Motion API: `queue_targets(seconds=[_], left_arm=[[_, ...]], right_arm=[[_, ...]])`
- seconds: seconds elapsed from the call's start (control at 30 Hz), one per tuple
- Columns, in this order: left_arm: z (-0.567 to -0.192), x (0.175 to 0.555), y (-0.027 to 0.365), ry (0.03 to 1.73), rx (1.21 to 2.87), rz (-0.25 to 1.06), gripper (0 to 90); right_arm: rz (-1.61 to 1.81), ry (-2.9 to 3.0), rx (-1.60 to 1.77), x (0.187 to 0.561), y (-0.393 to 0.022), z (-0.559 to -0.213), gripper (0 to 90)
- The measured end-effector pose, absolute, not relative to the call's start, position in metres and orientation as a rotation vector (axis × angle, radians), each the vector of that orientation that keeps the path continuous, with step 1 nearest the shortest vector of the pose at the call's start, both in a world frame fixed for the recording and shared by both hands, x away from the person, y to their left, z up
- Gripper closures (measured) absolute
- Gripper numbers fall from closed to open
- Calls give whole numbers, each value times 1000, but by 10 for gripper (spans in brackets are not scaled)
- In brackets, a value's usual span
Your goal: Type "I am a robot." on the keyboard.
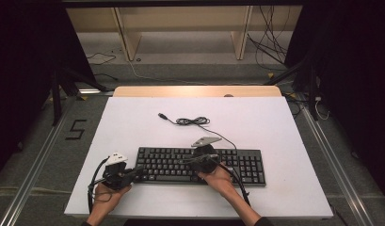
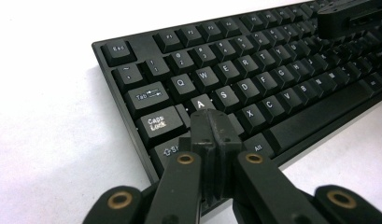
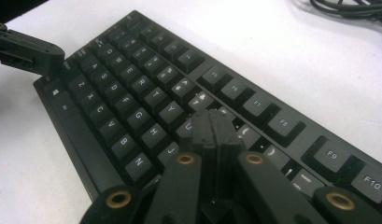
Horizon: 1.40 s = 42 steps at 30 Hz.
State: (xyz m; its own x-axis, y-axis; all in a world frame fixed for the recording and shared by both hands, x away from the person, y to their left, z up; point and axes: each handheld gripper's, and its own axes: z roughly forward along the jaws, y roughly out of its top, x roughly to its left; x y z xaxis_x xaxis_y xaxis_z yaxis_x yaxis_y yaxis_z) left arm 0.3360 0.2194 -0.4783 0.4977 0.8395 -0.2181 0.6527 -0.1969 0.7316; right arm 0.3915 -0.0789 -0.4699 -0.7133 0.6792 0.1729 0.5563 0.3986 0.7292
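Two grippers, each of matte black plastic with brass-coloured rivets at the joints, are clenched with nothing between their flat pads. The left gripper (image 2: 211,122) has its closed tips low over the left end of the keyboard (image 2: 254,88), at the key just under the A and beside Caps Lock; whether they touch the key cannot be told. In the high view this left gripper (image 1: 133,173) sits at the keyboard's left edge, carried by the left hand (image 1: 107,194), with a pale three-cornered plate on top. The right gripper (image 3: 213,125) has its pressed-together tips over the middle keys, near U and J, and in the high view the right gripper (image 1: 188,161) lies across the key rows, held by the right hand (image 1: 218,180). The keyboard (image 1: 199,165) is a long, flat, black rectangle with squarish, slightly dished keycaps bearing white legends, a smooth space bar along its near edge and a number block at its right end. It lies square near the front of the white table (image 1: 133,122), whose surface is smooth and plain. From its back edge a thin black cable (image 1: 192,121) runs away across the white top, bunched into a small loose coil and ending in a USB plug lying free.
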Motion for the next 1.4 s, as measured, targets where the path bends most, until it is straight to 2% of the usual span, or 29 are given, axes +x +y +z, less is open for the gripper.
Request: queue_targets(seconds=[1.4], left_arm=[[-482, 339, 221, 1256, 1962, 276, 890]], right_arm=[[1158, 2509, 1129, 396, -74, -478, 900]])
